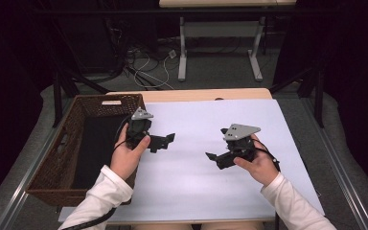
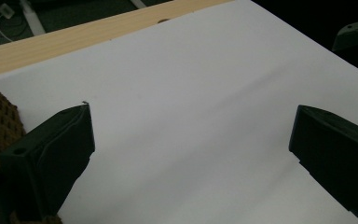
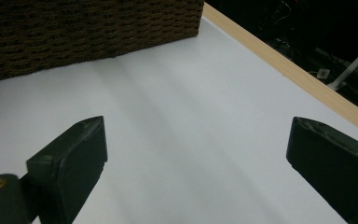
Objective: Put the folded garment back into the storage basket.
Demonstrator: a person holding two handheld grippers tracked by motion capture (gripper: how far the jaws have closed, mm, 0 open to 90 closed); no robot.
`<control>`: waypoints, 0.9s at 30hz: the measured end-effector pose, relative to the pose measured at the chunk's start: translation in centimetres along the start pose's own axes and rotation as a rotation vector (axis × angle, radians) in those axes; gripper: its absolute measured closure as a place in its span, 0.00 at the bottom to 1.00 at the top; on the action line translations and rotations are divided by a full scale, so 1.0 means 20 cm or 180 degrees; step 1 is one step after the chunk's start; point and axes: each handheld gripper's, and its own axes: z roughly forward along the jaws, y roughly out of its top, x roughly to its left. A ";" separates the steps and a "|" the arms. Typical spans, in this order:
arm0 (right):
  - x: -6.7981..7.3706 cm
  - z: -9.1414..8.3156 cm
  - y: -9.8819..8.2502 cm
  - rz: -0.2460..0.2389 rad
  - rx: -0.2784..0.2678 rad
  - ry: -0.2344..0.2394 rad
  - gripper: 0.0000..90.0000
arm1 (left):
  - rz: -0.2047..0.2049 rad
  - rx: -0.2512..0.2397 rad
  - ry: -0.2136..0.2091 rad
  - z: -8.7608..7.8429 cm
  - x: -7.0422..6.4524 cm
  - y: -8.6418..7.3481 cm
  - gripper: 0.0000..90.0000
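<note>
basket [image 1: 72, 143], woven, brown, at left edge of worktop [image 1: 196, 187]; dark inside, contents cannot be told. left hand-held gripper [image 1: 165, 142] just beside its right wall, jaws spread, holding nothing, likely poised. right hand-held gripper [image 1: 214, 159] well apart over bare white sheet [image 1: 249, 115], jaws likewise spread, unladen.

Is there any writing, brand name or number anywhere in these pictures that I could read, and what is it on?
No readable text anywhere.
Wicker basket: a small pale tag sits on its far rim, too small and blurred to tell whether it bears any writing.
Left gripper and right gripper: plain black jaws and grey plates, no markings to be made out.
White table sheet: blank.
</note>
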 end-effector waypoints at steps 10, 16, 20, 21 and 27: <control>-0.03 -0.02 -0.08 0.0102 0.0038 -0.0102 0.02 | 0.0066 0.0009 -0.0105 0.05 -0.06 -0.09 0.00; -0.05 -0.02 -0.13 0.0167 0.0080 -0.0141 0.00 | 0.0041 -0.0045 -0.0147 0.07 -0.08 -0.15 0.00; -0.06 -0.03 -0.18 0.0251 0.0090 -0.0171 0.00 | 0.0016 -0.0026 -0.0204 0.09 -0.09 -0.19 0.00; -0.06 -0.03 -0.19 0.0250 0.0097 -0.0175 0.00 | 0.0025 -0.0013 -0.0219 0.09 -0.10 -0.20 0.00; -0.08 -0.05 -0.24 0.0329 0.0117 -0.0224 0.00 | 0.0042 -0.0035 -0.0295 0.10 -0.13 -0.25 0.00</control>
